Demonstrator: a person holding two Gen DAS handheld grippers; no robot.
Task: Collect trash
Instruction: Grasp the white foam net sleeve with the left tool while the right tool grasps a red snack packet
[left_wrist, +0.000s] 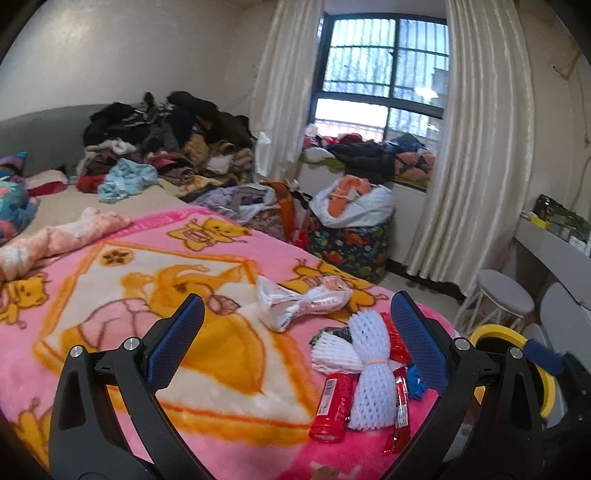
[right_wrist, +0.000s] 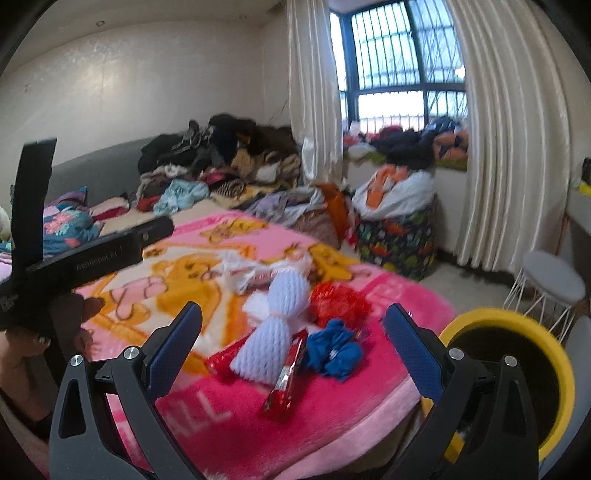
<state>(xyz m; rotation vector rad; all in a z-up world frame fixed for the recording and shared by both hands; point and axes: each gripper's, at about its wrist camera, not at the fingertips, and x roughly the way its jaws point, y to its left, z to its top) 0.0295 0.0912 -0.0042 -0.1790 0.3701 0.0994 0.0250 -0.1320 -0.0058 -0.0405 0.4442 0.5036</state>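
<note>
Red wrapper (right_wrist: 284, 384) lies over "ALL" on pink blanket (right_wrist: 229, 424).

Both cameras sit low behind their open jaws and look across the pink cartoon-printed blanket (left_wrist: 110, 266) toward the barred window (left_wrist: 380, 70). The left wrist view is close over the bed corner, with the white foam net bundle (left_wrist: 369, 373) near its right jaw. The right wrist view stands further right, beside the yellow-rimmed bin (right_wrist: 517, 354). Both views share the blanket, bundle, window and bin.
</note>
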